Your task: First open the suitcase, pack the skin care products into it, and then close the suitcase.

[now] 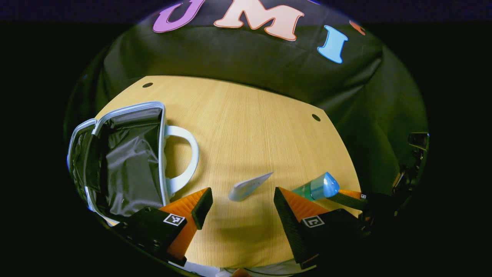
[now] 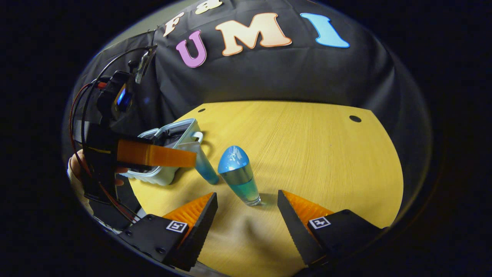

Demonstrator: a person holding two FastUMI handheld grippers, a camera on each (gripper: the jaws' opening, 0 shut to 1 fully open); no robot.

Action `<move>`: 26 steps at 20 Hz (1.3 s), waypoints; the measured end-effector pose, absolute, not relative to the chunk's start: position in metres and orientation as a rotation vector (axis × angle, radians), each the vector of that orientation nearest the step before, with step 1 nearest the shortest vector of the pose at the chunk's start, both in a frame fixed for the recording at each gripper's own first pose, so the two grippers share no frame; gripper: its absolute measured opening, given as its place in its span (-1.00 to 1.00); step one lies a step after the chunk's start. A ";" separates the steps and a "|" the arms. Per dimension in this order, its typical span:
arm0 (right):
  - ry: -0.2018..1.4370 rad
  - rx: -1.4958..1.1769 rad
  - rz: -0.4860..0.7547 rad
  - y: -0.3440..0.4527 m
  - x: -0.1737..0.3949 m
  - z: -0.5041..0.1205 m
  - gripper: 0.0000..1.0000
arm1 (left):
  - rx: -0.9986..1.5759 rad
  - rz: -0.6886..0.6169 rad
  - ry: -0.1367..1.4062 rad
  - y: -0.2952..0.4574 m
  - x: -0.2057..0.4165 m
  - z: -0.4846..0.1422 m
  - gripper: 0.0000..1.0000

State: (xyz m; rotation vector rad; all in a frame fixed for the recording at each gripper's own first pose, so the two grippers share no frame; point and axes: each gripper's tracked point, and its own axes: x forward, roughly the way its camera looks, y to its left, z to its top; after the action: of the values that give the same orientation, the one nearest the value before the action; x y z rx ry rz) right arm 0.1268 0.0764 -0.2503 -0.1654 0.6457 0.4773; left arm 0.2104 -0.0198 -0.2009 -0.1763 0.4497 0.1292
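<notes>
The wooden surface (image 1: 250, 115) carries an open suitcase (image 1: 127, 161) at left, a white tube (image 1: 248, 186) and a blue-capped bottle (image 2: 239, 175).

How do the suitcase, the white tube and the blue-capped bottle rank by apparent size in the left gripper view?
1. Suitcase, open, plainly the largest.
2 and 3. White tube and blue-capped bottle: they look much alike, and the bottle is partly hidden behind a gripper finger, so no ranking.

A light yellow wood-grain tabletop (image 1: 253, 127) with a straight far edge carries two small dark round holes (image 1: 316, 117) near its far corners. A creased black cloth wall (image 2: 276, 73) hangs directly behind it. Soft shadows fall across the near surface.
</notes>
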 end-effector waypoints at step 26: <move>0.689 -0.086 0.555 0.114 0.180 -0.307 0.43 | -0.325 0.180 0.310 -0.002 0.249 -0.208 -0.23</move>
State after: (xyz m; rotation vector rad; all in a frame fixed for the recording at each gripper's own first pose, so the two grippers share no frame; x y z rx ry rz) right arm 0.1796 0.1138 -0.3075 -0.0865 0.6894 0.5550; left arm 0.2490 -0.0020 -0.2079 -0.3247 0.3101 0.1804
